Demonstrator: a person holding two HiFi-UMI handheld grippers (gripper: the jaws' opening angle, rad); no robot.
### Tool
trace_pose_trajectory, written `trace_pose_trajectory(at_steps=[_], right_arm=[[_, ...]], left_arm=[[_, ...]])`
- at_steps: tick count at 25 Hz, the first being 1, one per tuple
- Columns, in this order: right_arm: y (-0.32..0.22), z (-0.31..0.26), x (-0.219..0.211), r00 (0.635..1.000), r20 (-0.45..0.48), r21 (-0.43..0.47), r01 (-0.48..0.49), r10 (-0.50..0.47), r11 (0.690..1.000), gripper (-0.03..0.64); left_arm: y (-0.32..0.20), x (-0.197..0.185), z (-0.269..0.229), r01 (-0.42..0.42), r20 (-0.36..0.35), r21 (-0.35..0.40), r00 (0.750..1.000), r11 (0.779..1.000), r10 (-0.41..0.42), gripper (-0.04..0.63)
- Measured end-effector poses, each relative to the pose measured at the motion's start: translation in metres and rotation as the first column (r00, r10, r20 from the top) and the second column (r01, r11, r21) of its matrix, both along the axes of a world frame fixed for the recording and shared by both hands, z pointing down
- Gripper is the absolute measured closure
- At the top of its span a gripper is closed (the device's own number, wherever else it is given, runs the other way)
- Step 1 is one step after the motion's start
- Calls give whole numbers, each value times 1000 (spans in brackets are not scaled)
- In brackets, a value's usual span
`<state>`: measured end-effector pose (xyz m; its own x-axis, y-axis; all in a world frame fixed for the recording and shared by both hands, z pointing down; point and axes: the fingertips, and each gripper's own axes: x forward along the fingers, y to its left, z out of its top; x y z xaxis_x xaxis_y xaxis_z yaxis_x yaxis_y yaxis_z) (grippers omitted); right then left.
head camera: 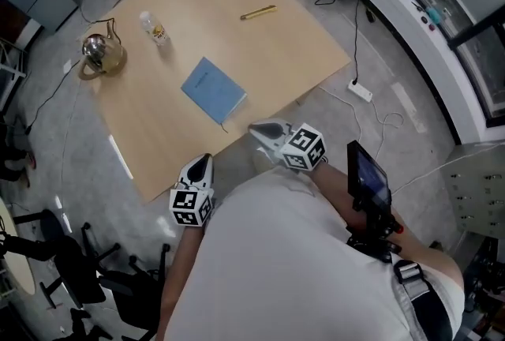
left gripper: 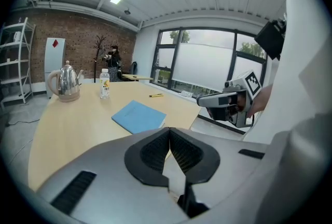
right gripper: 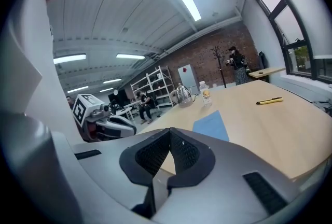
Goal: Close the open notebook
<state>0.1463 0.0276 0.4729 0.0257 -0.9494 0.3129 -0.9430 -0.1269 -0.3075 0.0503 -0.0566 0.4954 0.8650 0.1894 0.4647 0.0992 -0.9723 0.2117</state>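
I see the big wooden table first. The blue notebook lies flat on it, near the edge closest to me, with its cover on top. To me it looks shut already, so I think the job is done, or nearly.

My left gripper and right gripper both hang by that near edge, close to the person's body. Each one has its jaws pressed together with nothing in them.

If the cover needs a push, I would reach forward over the edge and press it flat. Nothing stands in the way. The kettle, the bottle and the yellow pen sit well apart from the notebook, farther back.
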Motion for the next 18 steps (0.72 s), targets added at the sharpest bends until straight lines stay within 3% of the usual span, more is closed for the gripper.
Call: trace_pose_trajectory(at_steps=[18], right_arm=[[-3, 8, 20, 1000, 31, 22, 2, -3, 1000, 601]], left_arm=[[3, 22, -2, 9, 20, 26, 1000, 1000, -10, 588]])
